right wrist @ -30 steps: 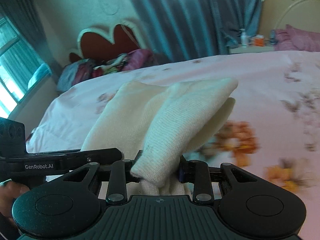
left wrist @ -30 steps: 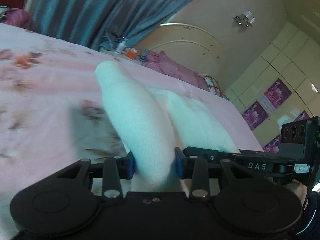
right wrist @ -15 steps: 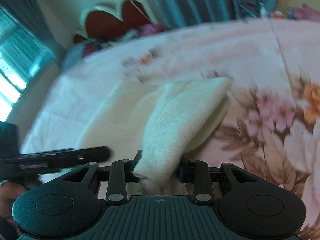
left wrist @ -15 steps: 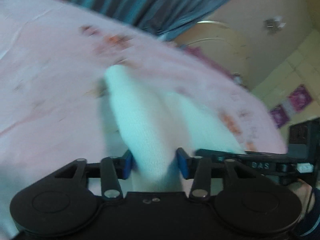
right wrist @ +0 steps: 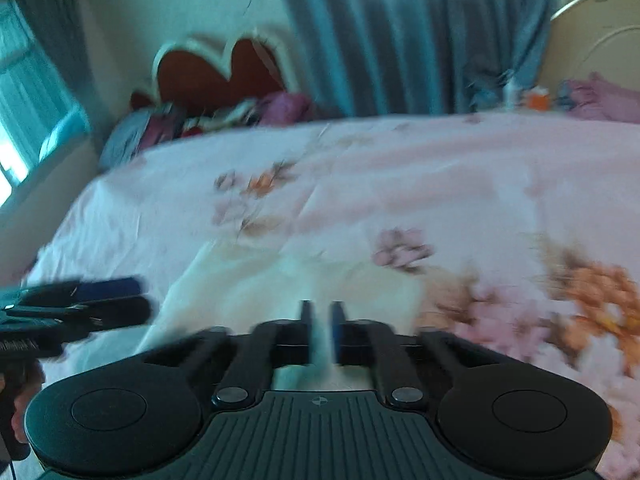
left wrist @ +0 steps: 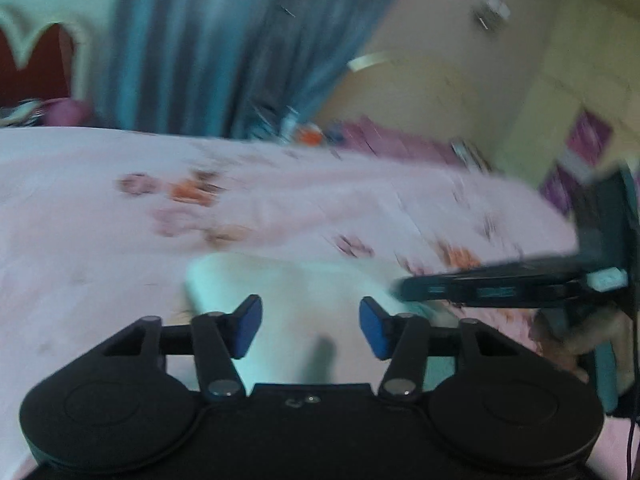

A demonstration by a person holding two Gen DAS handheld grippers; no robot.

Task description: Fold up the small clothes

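A small white knitted garment lies folded flat on the pink flowered bedsheet. My left gripper hovers over its near edge. Its blue pads stand well apart and are closing, with the cloth below them and nothing pressed between them. In the right wrist view the same garment lies just ahead of my right gripper, whose jaws are shut with only a thin slit left. I see no cloth clamped in it. Each gripper shows at the edge of the other's view; the picture is blurred.
The bedsheet stretches far ahead and to both sides. A red heart-shaped headboard with piled clothes is at the far left. Blue curtains hang behind. Bottles stand on a far stand. A person's hand holds the right gripper.
Both grippers let go of the raised fold of the garment, which now lies flat on the bed. The left jaws stand wider and the right jaws have shut. Both views swung across the bed.
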